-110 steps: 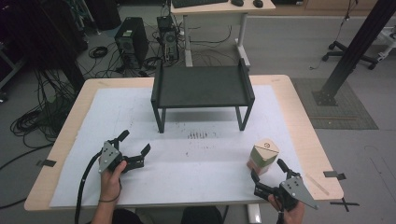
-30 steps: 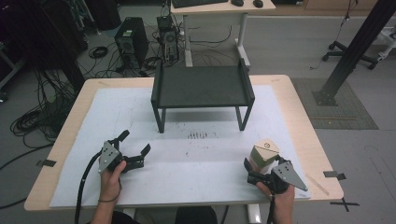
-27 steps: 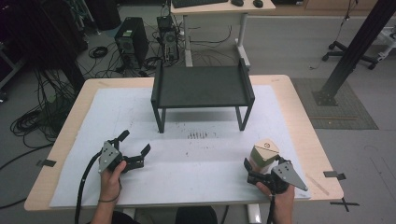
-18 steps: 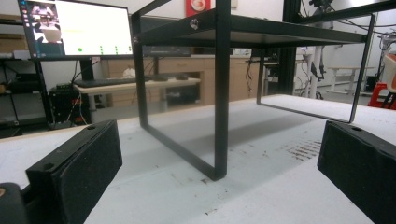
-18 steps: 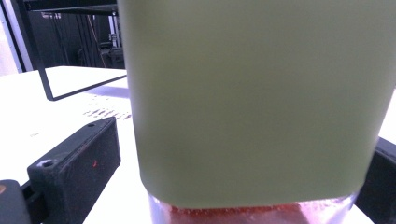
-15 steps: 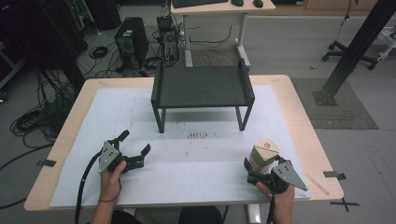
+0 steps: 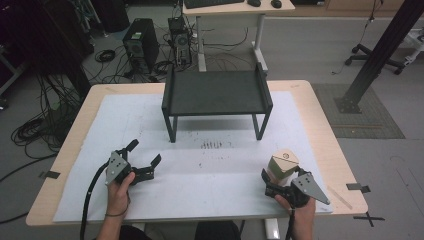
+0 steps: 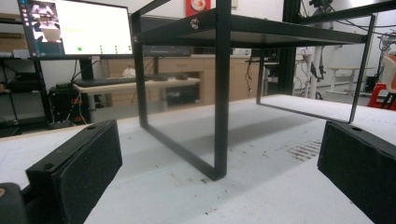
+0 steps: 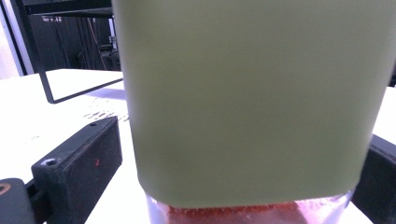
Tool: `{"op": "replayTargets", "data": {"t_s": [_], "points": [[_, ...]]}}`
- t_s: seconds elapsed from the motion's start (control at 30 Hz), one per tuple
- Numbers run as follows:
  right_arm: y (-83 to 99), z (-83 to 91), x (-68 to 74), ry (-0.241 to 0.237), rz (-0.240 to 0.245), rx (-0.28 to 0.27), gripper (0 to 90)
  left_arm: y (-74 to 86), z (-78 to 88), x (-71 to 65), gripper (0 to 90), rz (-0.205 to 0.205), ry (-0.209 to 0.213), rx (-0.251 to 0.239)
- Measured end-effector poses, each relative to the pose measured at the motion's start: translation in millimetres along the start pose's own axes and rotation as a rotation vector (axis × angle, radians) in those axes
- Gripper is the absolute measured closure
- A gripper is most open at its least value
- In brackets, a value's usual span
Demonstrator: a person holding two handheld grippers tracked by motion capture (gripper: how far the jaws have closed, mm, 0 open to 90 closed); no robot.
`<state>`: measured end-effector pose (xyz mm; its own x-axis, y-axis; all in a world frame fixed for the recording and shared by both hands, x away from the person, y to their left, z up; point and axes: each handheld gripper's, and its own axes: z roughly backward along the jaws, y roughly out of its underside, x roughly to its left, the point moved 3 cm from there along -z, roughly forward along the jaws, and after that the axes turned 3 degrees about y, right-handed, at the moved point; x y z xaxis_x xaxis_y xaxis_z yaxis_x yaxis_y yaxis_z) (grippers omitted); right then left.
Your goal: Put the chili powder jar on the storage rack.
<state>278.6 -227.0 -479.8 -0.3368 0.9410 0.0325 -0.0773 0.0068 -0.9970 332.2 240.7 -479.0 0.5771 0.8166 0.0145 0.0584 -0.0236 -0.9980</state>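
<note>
A jar with a pale green label and a tan lid (image 7: pixel 282 164) stands on the white sheet near the table's front right. My right gripper (image 7: pixel 280 176) is open, one jaw on each side of the jar, and neither jaw visibly presses it. The right gripper view has the jar (image 9: pixel 252 93) close up between the jaws of that gripper (image 9: pixel 233 154), with reddish contents at its base. My left gripper (image 7: pixel 145 152) rests open and empty at the front left. From the left gripper (image 8: pixel 219 140) I look toward a black metal shelf (image 8: pixel 252 32).
The black shelf (image 7: pixel 215 92) stands at the table's middle back, open space beneath it. A white paper sheet (image 7: pixel 210 170) covers most of the wooden table (image 7: pixel 320 110), with dark specks ahead of the shelf. Computers, cables and a desk lie beyond the far edge.
Since 3.7 s ago, my right gripper has moved forward from behind the jar, so its jaws now stand around it. Over the last second nothing has moved. The left gripper stayed still.
</note>
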Motion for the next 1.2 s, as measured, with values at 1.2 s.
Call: {"op": "replayTargets", "data": {"t_s": [1.2], "points": [[-0.1, -0.1, -1.1, -0.007, -0.015, 0.001, 2.1, 0.0, 0.0, -0.2, 0.3, 0.001, 0.0, 0.0]]}}
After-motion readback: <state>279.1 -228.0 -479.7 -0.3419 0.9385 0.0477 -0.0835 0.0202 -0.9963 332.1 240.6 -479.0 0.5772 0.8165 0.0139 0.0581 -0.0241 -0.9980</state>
